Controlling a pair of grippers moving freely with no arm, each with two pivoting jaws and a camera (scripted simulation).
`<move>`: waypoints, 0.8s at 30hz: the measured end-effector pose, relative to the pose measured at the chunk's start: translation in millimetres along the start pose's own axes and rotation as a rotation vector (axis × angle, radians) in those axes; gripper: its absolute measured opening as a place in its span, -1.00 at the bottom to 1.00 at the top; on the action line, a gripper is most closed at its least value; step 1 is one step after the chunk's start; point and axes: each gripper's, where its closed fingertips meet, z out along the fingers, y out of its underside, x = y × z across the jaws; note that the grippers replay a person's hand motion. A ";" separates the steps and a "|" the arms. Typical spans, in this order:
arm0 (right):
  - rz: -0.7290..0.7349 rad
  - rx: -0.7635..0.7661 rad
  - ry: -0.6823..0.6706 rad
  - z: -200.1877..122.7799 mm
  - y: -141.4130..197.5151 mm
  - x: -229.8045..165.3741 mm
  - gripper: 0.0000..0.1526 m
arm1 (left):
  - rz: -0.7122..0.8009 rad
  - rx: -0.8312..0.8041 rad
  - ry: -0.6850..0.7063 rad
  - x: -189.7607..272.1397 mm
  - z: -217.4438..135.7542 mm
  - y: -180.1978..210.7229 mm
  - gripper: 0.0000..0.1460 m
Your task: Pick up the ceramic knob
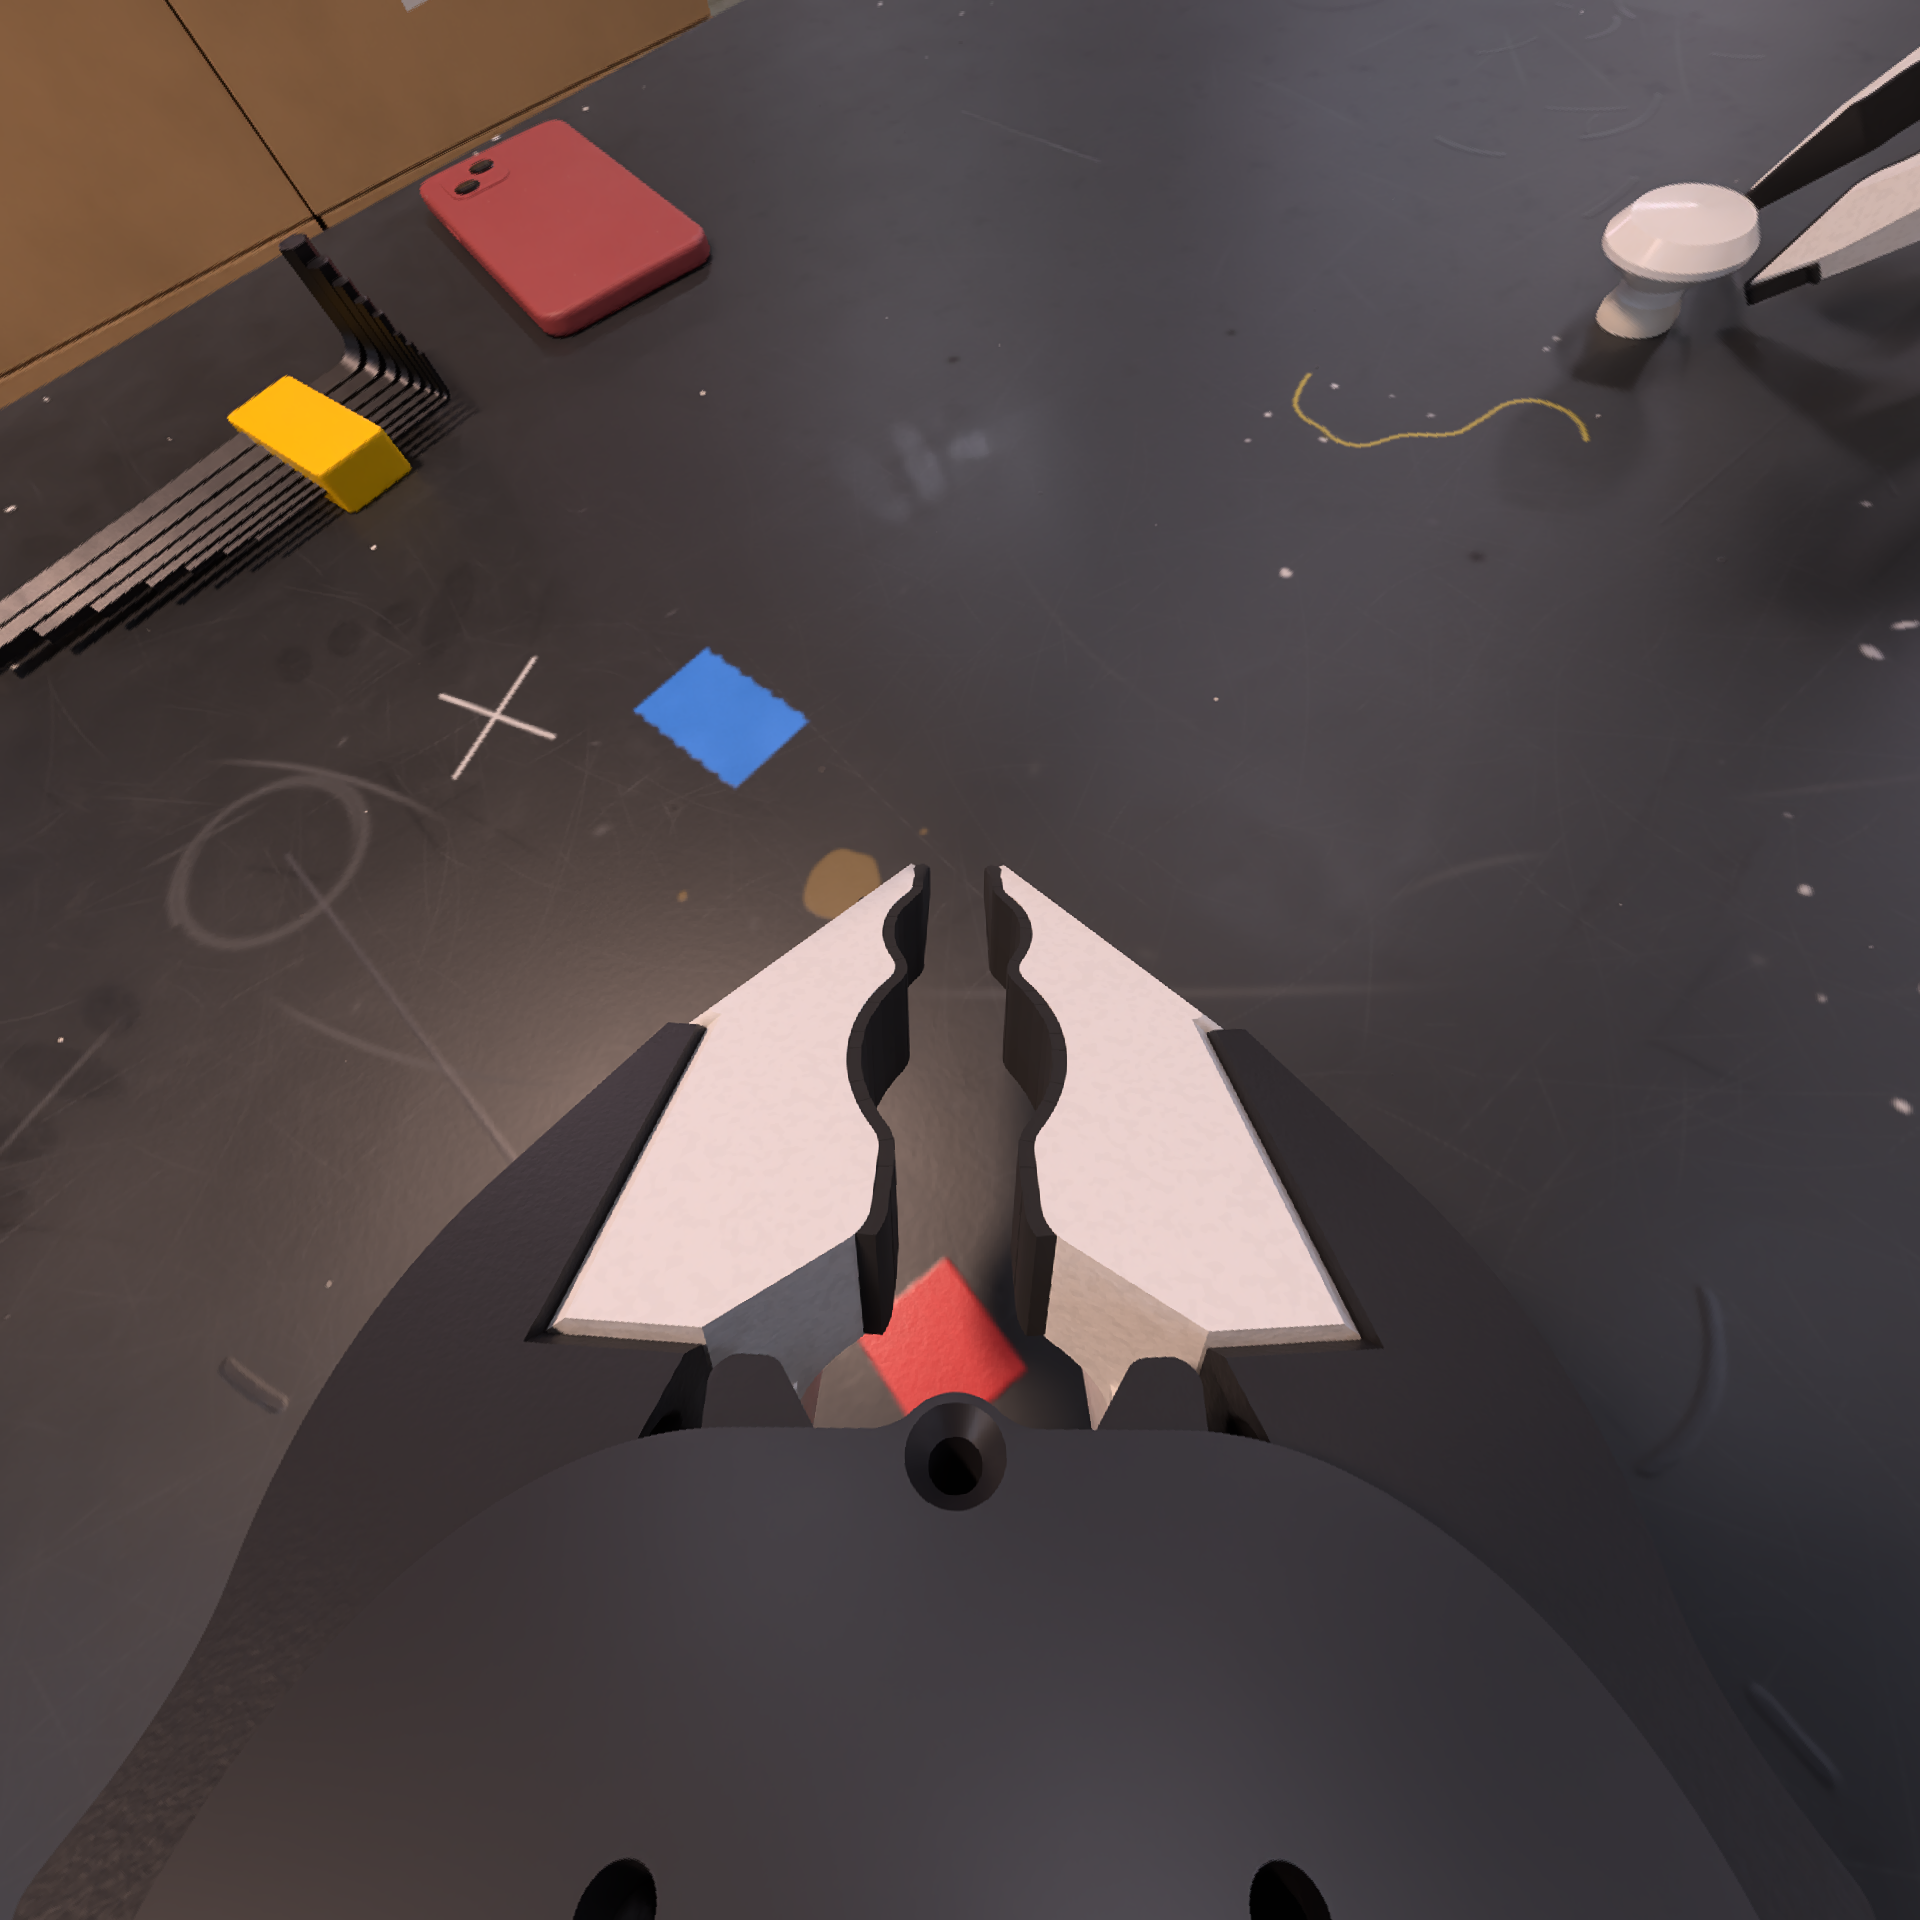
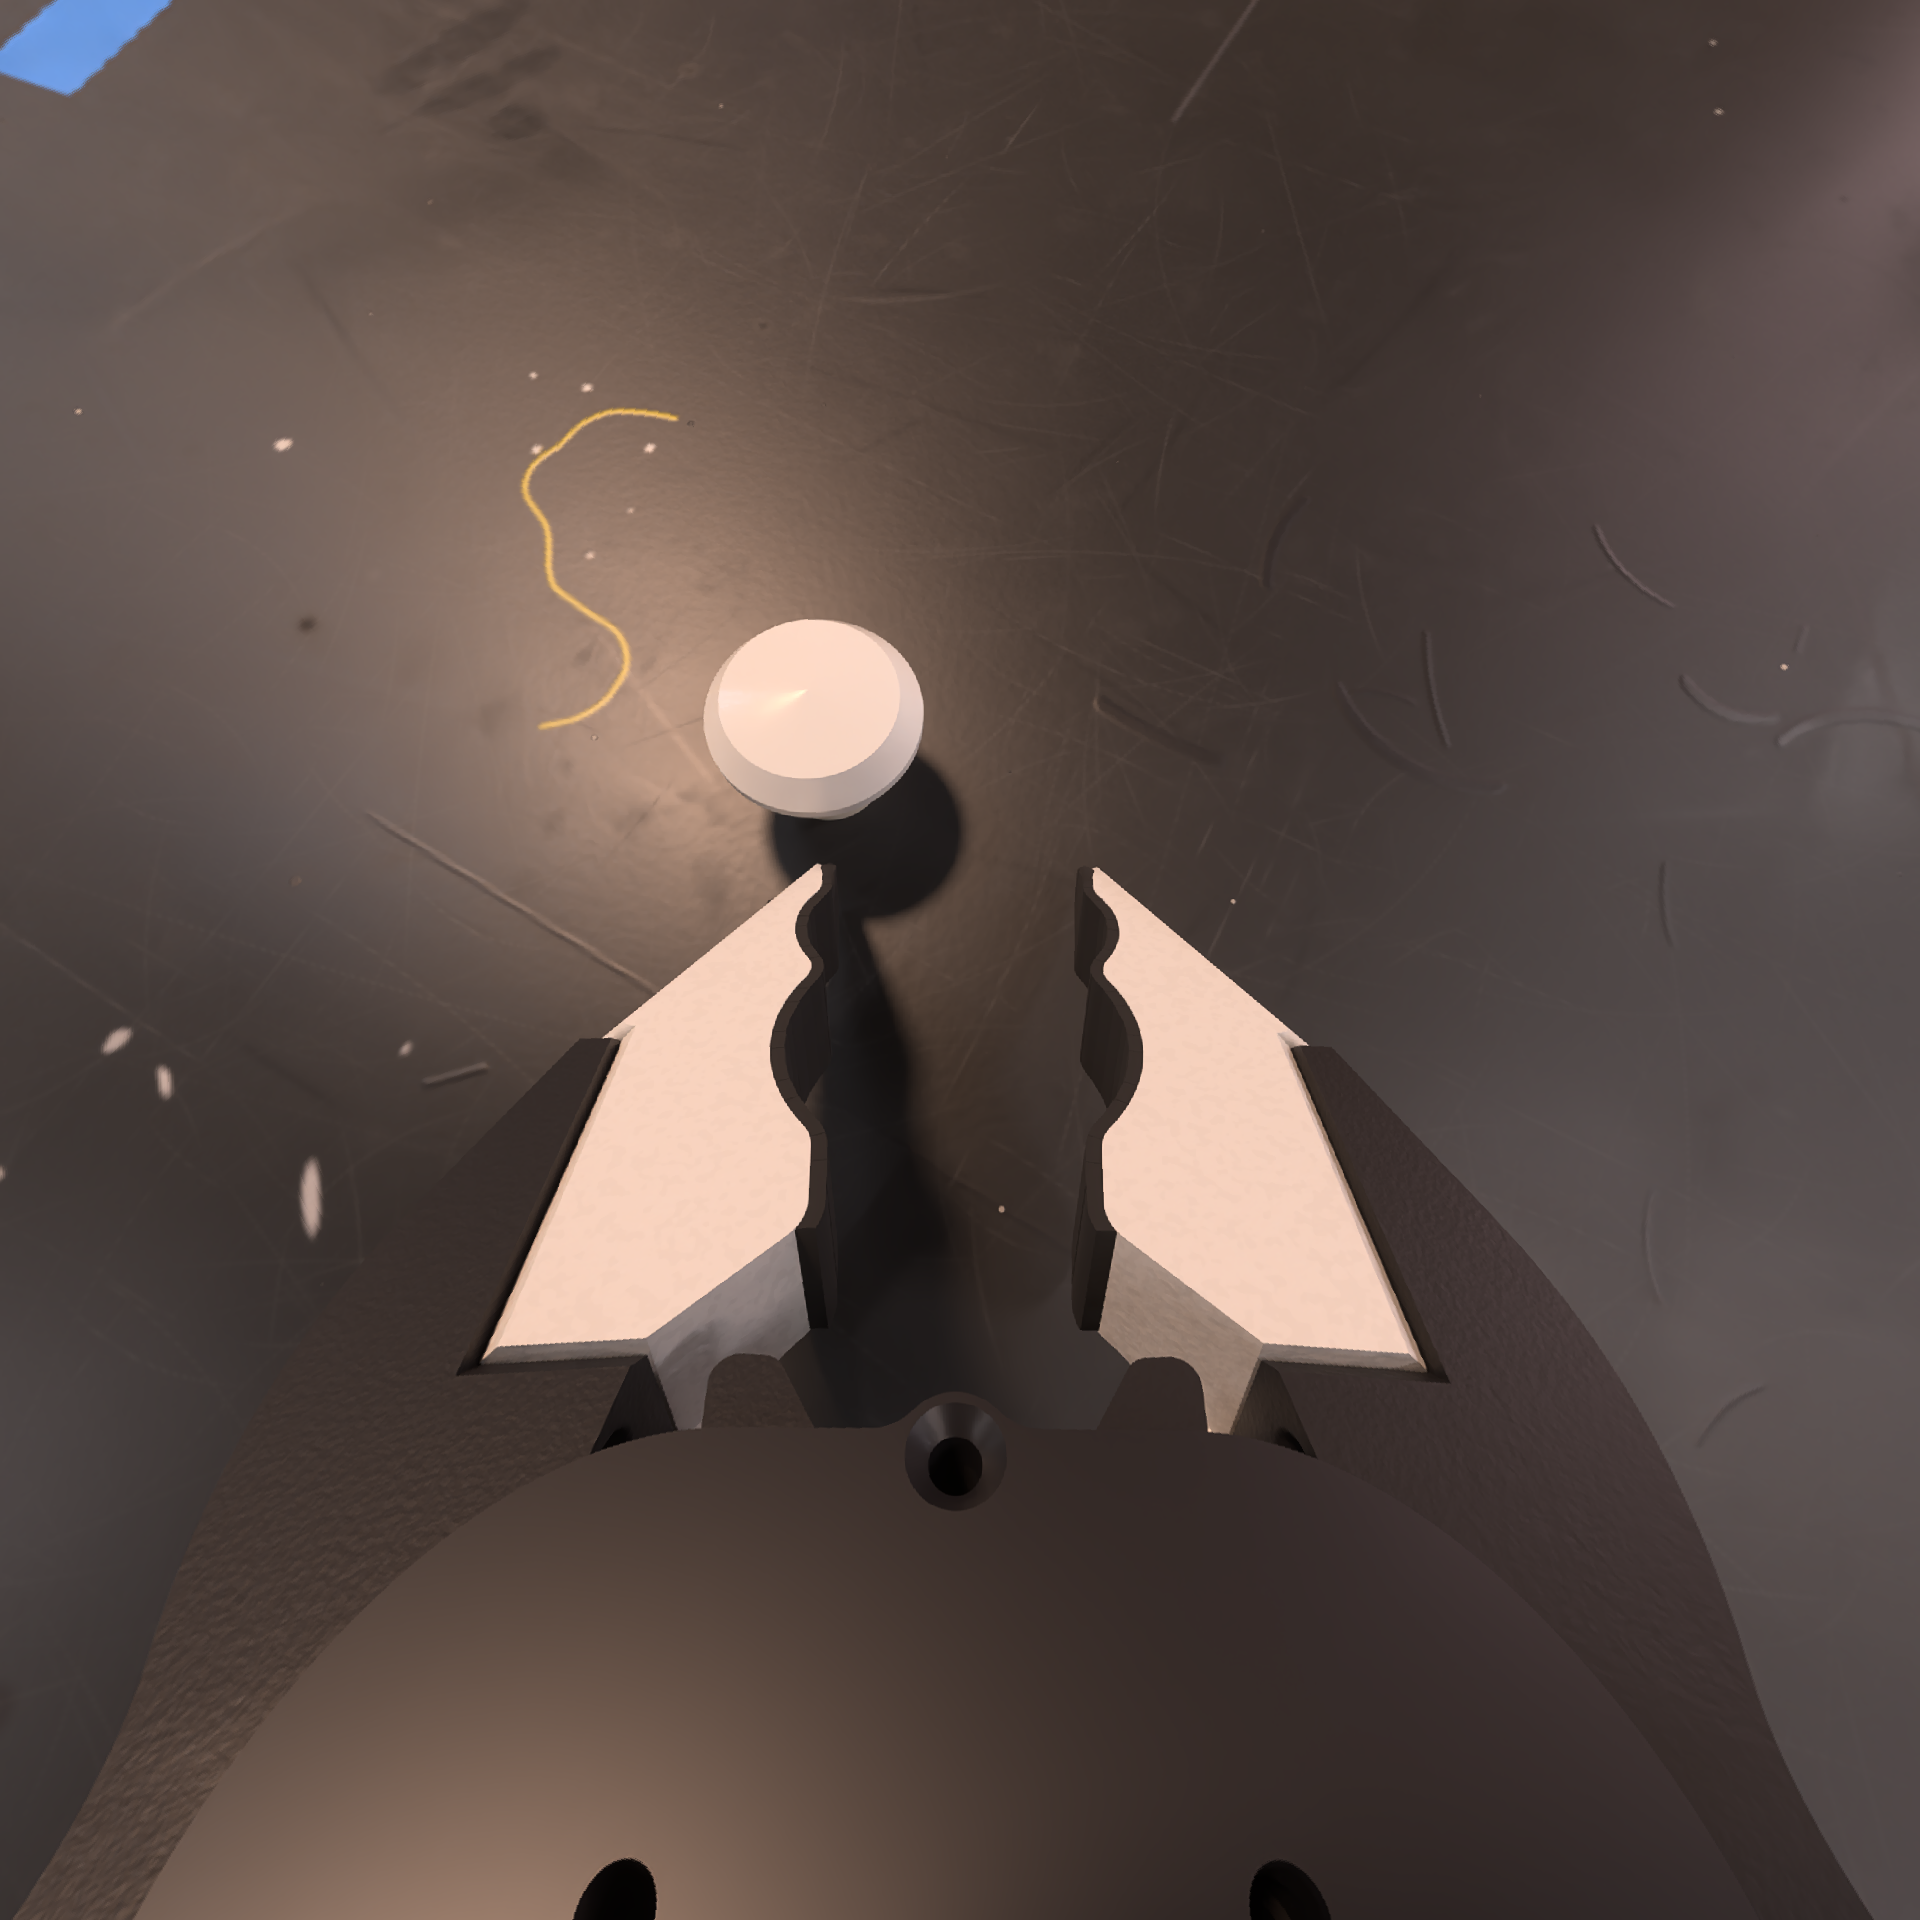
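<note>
The ceramic knob (image 2: 812,719) is white, with a round cap on a short stem, and stands upright on the dark table. In the right wrist view it lies just beyond my right gripper (image 2: 954,883), a little left of the centre line. That gripper is open and empty, its tips short of the cap. In the left wrist view the knob (image 1: 1678,234) is far off at the upper right, with the right gripper's fingertips (image 1: 1766,197) beside its cap. My left gripper (image 1: 956,883) is shut with a narrow slit, empty, above the table's middle.
A red phone case (image 1: 566,223) and a black hex key set in a yellow holder (image 1: 317,442) lie at the far left by a brown board (image 1: 156,156). A blue patch (image 1: 720,717), a red patch (image 1: 940,1335) and a yellow thread (image 2: 582,582) lie flat on the table.
</note>
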 end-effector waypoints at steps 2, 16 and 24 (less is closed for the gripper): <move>-0.016 0.004 -0.003 -1.3 0.0 -1.2 -0.40 | 0.001 0.001 0.001 0.3 0.0 -0.1 -0.86; -0.337 0.074 -0.095 -14.2 -51.9 -65.8 -0.55 | 0.006 -0.005 0.002 1.0 0.9 0.7 -0.85; -0.247 -0.002 -0.126 4.3 -27.2 -25.1 -0.22 | 0.012 0.005 0.014 5.4 0.4 -1.6 -0.85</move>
